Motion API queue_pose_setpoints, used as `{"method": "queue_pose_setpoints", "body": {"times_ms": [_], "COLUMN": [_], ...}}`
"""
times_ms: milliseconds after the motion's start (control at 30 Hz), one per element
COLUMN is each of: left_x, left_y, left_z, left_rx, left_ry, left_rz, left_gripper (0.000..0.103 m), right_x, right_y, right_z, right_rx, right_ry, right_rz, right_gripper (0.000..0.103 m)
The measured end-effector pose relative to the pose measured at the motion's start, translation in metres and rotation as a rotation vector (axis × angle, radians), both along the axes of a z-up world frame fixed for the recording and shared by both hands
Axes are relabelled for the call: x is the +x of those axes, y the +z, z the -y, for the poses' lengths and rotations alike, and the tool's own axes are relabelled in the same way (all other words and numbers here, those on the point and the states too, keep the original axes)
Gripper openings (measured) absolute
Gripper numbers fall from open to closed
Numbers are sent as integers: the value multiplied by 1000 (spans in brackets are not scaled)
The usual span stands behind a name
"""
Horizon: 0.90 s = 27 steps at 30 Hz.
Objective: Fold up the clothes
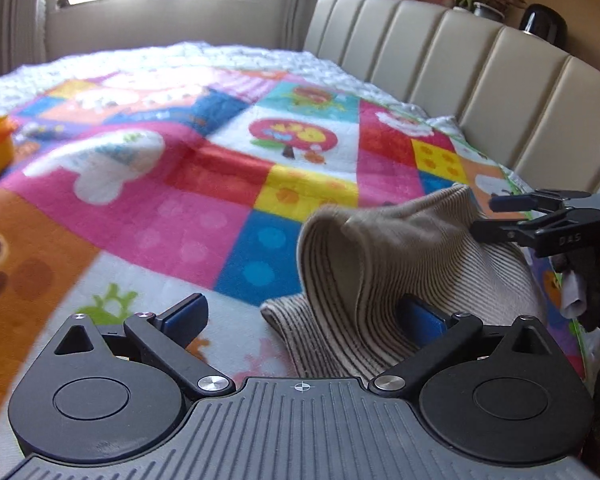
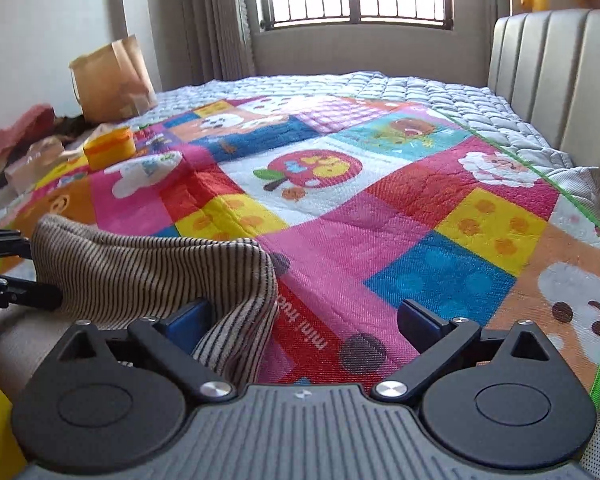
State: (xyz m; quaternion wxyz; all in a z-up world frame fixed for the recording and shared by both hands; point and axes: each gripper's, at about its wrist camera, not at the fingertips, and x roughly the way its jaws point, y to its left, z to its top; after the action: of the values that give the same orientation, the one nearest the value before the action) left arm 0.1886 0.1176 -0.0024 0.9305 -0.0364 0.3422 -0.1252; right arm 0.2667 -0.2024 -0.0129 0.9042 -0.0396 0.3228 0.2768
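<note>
Honestly, beige black-striped knit garment [image 1: 380, 272] bunched at 4 o'clock on colourful patchwork quilt [image 1: 220, 184]. Left gripper [image 1: 300, 312] and right gripper [image 2: 300, 316] both spread wide, gripping nothing. You risk pinching quilt too, or grabbing one layer only.

Low wrist views across shared quilt [image 1: 204, 184]

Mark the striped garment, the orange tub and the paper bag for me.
striped garment [image 2: 152, 268]: right wrist view, on its raised fold.
orange tub [image 2: 109, 147]: right wrist view, on its side wall.
paper bag [image 2: 112, 80]: right wrist view, on its front face.
</note>
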Motion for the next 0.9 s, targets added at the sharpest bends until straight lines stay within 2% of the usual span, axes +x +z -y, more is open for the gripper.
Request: {"method": "queue_pose_setpoints", "body": {"times_ms": [67, 167, 200, 267, 333, 433, 567, 667, 800, 900], "left_x": [-11, -16, -16, -12, -2, 21, 44, 46, 47, 49], "left_y": [21, 48, 53, 54, 42, 10, -25, -29, -26, -26], "left_z": [4, 15, 20, 33, 42, 40, 24, 15, 20, 23], "left_rx": [12, -19, -23, -13, 14, 11, -77, -120, -80, -76], "left_ry": [-3, -33, -50, -97, -119, -84, -45, -36, -41, -34], "left_rz": [69, 150, 162, 160, 123, 4, -138, -168, -175, -177], "left_gripper": [103, 103, 103, 103, 103, 103, 103, 103, 103, 103], "right_x": [-3, 1, 4, 6, 9, 13, 14, 6, -26, -59], "right_y": [10, 18, 17, 6, -5, -24, -26, -16, 1, 5], "right_z": [4, 2, 0, -10, -19, -32, -18, -6, 7, 9], "right_rx": [30, 64, 70, 15, -41, -121, -19, 39, 122, 136], "right_ry": [-21, -63, -71, -88, -104, -124, -155, -141, -72, 6], "right_rz": [41, 83, 78, 65, 52, 37, -31, -48, -21, -18], "right_gripper": [103, 103, 103, 103, 103, 103, 103, 103, 103, 103]}}
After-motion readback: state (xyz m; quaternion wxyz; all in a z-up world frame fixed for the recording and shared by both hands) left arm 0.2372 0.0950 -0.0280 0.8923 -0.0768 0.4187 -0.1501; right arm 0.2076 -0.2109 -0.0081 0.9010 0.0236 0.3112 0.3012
